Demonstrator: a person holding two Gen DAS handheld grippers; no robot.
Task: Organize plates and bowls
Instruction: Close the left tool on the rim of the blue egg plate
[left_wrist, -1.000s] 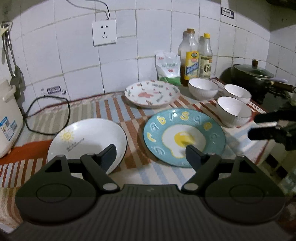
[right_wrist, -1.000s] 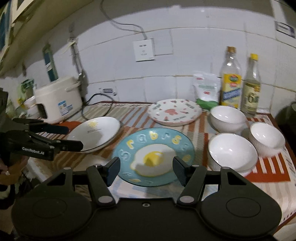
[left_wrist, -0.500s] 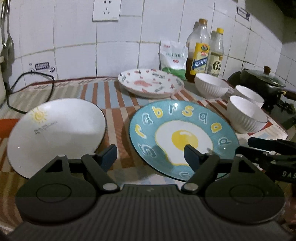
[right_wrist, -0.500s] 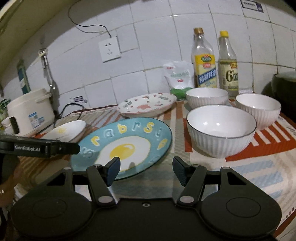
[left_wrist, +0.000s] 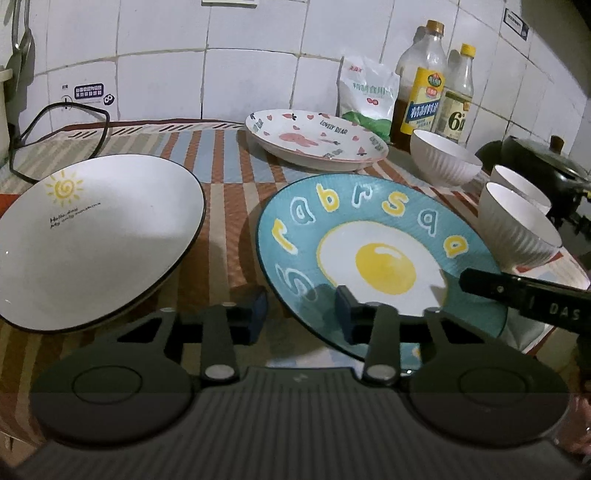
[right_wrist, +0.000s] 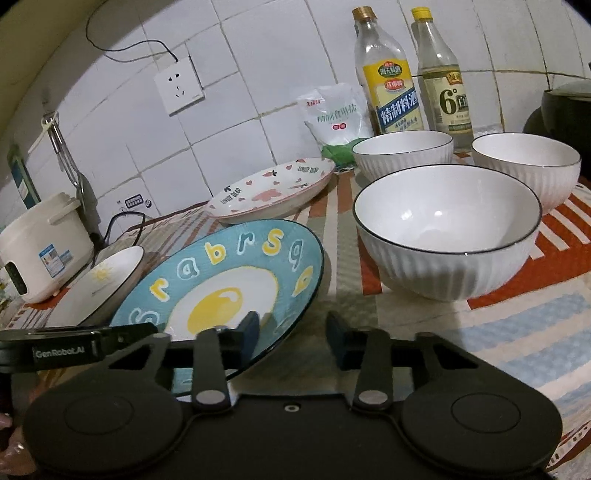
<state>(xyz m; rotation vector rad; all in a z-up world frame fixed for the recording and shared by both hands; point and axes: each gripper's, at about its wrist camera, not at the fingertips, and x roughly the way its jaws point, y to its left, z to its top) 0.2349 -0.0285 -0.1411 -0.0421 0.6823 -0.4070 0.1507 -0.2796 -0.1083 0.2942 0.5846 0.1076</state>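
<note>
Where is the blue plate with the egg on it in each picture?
Left wrist view: the blue plate is right of centre, just past the left gripper.
Right wrist view: the blue plate is left of centre, low down, beside the right gripper.
Shared landmark: the pink plate sits just behind the blue plate in both views.

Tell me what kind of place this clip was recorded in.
Most likely a home kitchen counter: a white tiled wall behind, a rice cooker at one end, cooking bottles at the back, and a lidded pot beside the plates and bowls.
</note>
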